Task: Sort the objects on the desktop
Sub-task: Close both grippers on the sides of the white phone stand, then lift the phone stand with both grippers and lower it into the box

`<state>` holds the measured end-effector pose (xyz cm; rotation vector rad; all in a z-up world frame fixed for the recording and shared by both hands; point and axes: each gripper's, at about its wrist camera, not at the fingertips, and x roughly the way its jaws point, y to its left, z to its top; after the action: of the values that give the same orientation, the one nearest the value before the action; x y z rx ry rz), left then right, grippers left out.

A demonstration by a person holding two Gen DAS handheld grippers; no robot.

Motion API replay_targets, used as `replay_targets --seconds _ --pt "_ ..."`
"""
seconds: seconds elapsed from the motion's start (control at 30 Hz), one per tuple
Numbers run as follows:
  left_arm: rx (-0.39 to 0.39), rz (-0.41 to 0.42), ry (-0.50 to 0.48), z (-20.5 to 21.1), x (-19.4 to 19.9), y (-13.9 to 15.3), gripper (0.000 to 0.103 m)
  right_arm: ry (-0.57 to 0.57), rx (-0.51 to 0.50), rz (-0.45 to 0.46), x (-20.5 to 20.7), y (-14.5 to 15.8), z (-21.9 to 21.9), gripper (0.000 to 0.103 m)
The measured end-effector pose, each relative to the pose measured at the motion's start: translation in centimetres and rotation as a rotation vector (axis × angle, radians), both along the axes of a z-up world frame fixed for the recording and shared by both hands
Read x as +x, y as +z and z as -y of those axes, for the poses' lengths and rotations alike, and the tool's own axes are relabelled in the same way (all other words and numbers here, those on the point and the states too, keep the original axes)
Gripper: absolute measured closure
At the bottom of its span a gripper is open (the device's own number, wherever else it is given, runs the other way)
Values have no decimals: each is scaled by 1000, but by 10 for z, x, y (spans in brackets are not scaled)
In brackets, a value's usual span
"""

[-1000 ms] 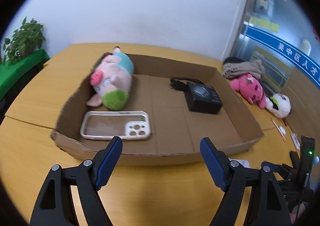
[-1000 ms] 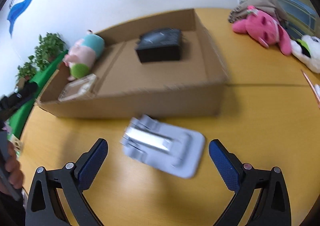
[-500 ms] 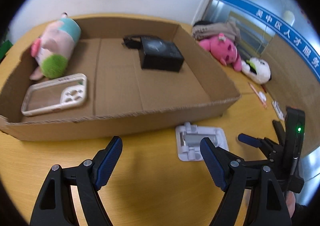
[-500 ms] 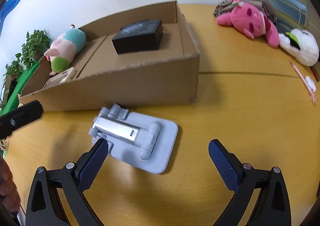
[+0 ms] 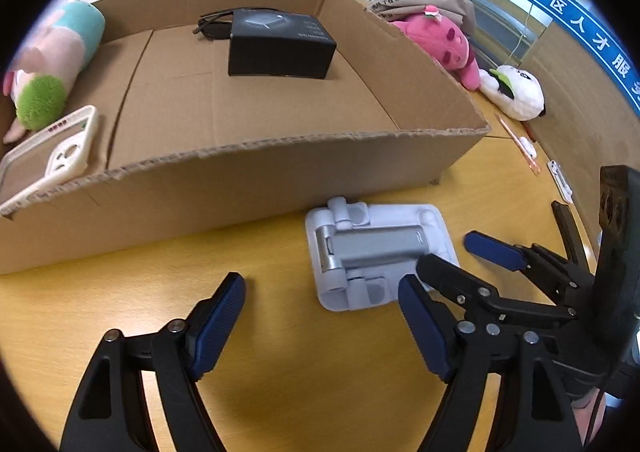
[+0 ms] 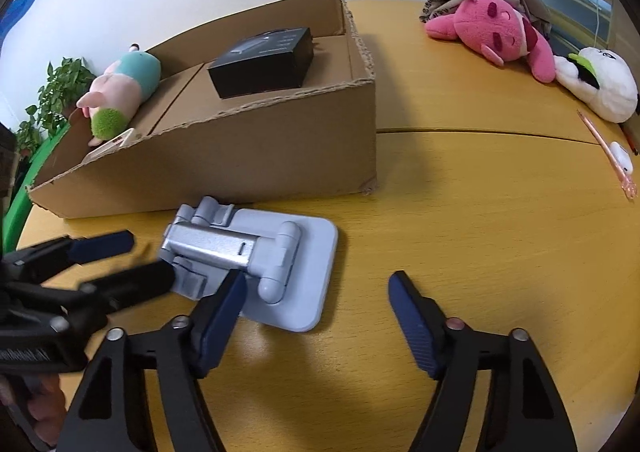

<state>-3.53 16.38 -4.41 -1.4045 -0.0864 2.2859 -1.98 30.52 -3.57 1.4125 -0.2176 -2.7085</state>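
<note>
step in hand: pick-up of the folded phone stand (image 6: 256, 268), the one loose item in front of the cardboard box (image 6: 248, 155). it lies flat on the yellow table (image 6: 480, 232), lower centre of the right wrist view, just beside the box's front wall.

right gripper (image 6: 316, 312): jaws closing, not yet clamped; the left pad overlaps the stand's near edge, the right pad is over bare table, so the stand is only partly between them.

left gripper (image 5: 320, 316): jaws closing slightly, nothing between them, bare table below, stand off to its right.

already in the box: plush pig (image 5: 52, 63), phone case (image 5: 48, 155), black box (image 5: 280, 47).

next move, my reading: shift the right gripper leftward in frame to straddle the stand, clamp, lift over the box wall. flat plate may slide.
</note>
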Motion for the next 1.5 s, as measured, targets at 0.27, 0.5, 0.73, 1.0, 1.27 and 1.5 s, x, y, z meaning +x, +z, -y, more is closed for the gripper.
replay_targets --seconds 0.27,0.5,0.73,1.0,1.27,1.5 --pt "10 17 -7 1 0 -3 62 43 -57 -7 2 1 8 47" --pt "11 10 -29 0 5 -2 76 37 -77 -10 4 0 10 55" --pt "-28 -13 -11 6 12 3 77 37 -114 -6 7 1 14 64" --pt "-49 -79 1 21 29 26 78 67 -112 -54 20 21 29 66" --pt "-36 -83 26 35 35 33 78 94 -114 -66 25 33 42 66" --pt "-25 -94 58 48 42 38 78 114 -124 -62 25 34 52 66"
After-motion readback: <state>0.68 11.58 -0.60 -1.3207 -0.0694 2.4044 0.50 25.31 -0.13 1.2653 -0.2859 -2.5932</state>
